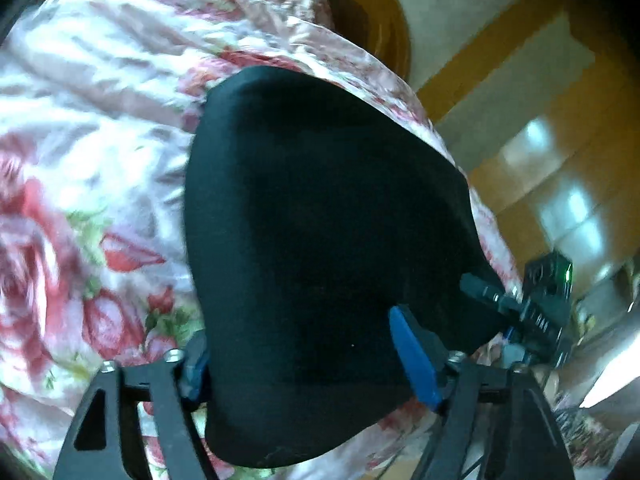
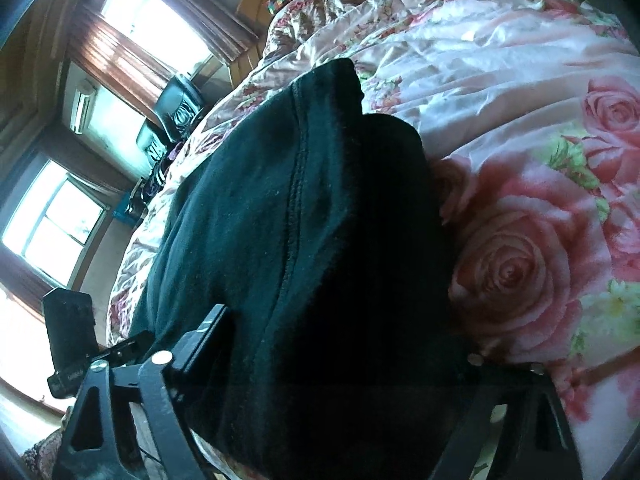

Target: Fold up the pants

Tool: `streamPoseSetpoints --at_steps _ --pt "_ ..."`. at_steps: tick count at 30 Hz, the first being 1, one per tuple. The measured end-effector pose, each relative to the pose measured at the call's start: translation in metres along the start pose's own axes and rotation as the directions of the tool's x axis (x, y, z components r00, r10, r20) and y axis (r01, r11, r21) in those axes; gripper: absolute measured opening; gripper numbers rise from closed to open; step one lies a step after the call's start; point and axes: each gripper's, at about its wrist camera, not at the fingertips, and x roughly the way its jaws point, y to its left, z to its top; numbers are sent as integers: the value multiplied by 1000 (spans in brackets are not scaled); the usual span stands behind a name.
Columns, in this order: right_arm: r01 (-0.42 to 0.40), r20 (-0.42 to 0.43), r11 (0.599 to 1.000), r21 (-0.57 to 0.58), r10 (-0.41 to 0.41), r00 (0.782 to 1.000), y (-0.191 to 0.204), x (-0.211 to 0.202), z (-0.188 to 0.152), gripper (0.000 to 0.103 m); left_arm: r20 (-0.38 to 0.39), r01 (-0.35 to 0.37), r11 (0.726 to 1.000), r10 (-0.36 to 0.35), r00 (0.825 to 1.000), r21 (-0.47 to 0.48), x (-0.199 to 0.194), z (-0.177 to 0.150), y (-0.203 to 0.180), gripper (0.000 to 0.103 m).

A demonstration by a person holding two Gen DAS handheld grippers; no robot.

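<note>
The black pants are hanging bunched over the rose-print bedspread. The left gripper is pinching the cloth between its blue jaws. The right gripper is buried in dark fabric; its jaws' state cannot be told.

The black pants, bunched and seamed lengthwise, drape over the rose-print bedspread, filling both views.
</note>
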Motion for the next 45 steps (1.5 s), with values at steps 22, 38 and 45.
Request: streamPoseSetpoints --at_steps 22,38,45 --pt "62 57 989 -135 -55 997 20 -11 -2 62 61 -2 1000 0 998 31 -3 -6 0 61" --pt "134 225 962 -238 -79 971 59 -37 32 54 258 -168 949 97 961 268 -46 25 -85 33" --pt "135 247 956 -262 -68 967 70 -21 73 54 302 -211 939 124 945 272 -40 62 -89 33"
